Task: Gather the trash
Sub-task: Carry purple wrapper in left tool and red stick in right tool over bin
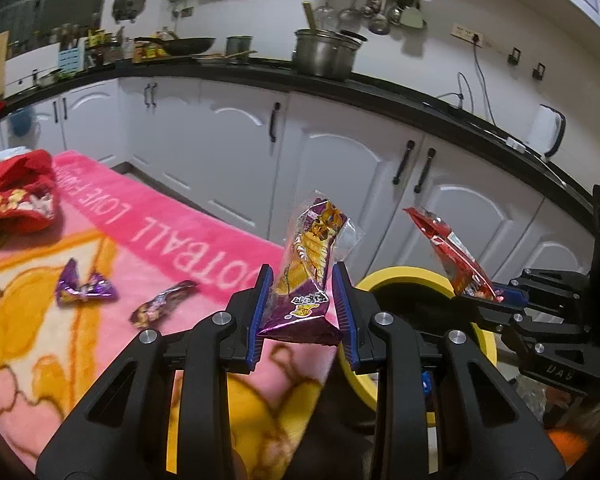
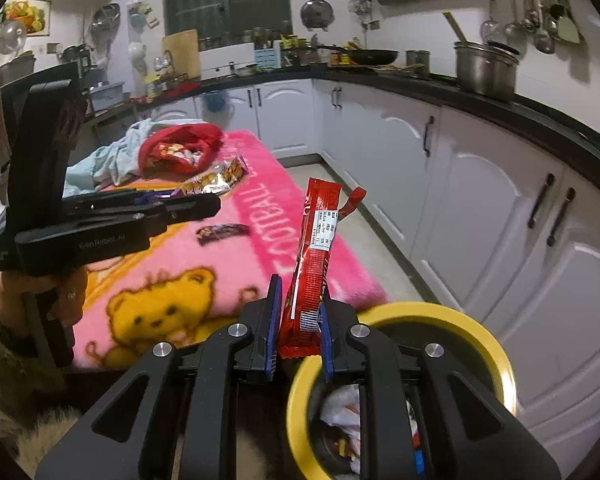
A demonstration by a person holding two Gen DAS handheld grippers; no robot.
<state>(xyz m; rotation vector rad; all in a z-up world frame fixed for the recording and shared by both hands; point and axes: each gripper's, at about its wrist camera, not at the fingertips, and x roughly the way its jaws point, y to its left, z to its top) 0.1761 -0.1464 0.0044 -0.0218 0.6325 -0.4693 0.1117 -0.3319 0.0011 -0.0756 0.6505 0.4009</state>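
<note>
**Crinkly foil wrappers, one in each gripper, bin right below**

Purple foil is sitting pinched in the left gripper (image 1: pixel 302 304), both blue pads pressing on the lower half of the purple snack wrapper (image 1: pixel 314 264), with the top sticking up and flopping past the fingertips. The right gripper (image 2: pixel 300 322) is doing the same thing, clamped on the bottom end of a long red wrapper (image 2: pixel 314 256) that is standing nearly upright above the jaws, torn corner curling off the top.

The yellow-rimmed bin (image 2: pixel 440 316) is sitting just below and to the right of the right gripper's fingers, already holding some crumpled rubbish. From the left wrist view the rim is peeking out right behind that gripper's right finger, so I'd guess both pieces are close to drop position.

Handling-wise, I'm expecting these to be featherweight, thin and slippery, and they crush instead of resisting. Grabbing low across the flat width, like both grippers are doing, seems right; a pinch on a loose corner would probably slide off.

More is waiting on the pink blanket (image 1: pixel 112 232), ahead and to the left of the left gripper: a twisted purple candy wrapper (image 1: pixel 85 290) and a dark bar wrapper (image 1: pixel 162 304), lying near each other but apart. Both are lying flat on fuzzy fabric, so scooping an edge could be fiddly.
</note>
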